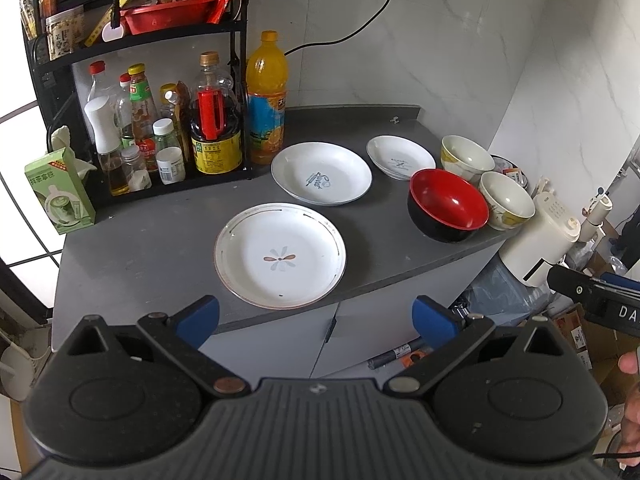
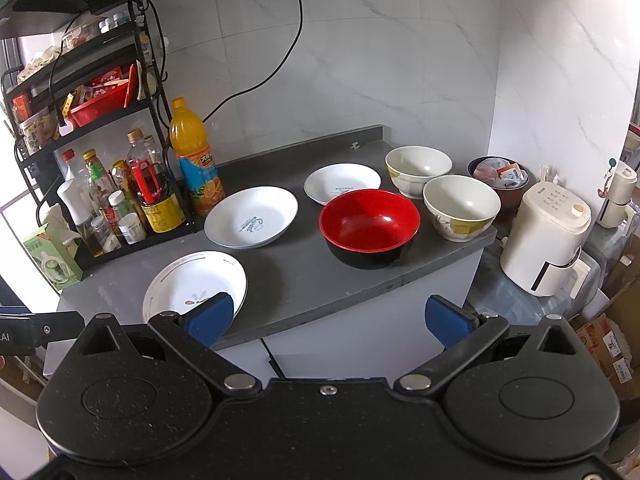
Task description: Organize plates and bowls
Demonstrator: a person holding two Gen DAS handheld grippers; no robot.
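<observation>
Both of my grippers hang in front of the counter edge with nothing between their blue pads. The left gripper [image 1: 316,316] has its jaws spread wide, empty, touching nothing; the right gripper [image 2: 328,320] is spread just as wide, also empty.

The grey countertop [image 1: 160,248] carries all the tableware, largest to smallest as follows. The flower-patterned plate [image 1: 280,255] lies flat nearest the front edge, directly ahead of the left gripper. Behind it sits a white plate with blue script [image 1: 321,173], which seems to rest on a second plate beneath — I cannot tell for sure. The red-and-black bowl [image 2: 369,227] stands upright, mouth up, right of centre. Two cream bowls, one nearer [image 2: 461,207] and one farther [image 2: 418,170], stand upright beside it toward the right end. A smaller white plate [image 2: 342,183] lies flat just behind the red bowl. Being round, none of these shows a long axis.

At the left, a black rack [image 1: 236,80] holds condiment bottles, with an orange juice bottle [image 1: 267,98] just beside it. White marbled tile walls close the corner — a white appliance [image 2: 546,240] stands off the counter's right end.
</observation>
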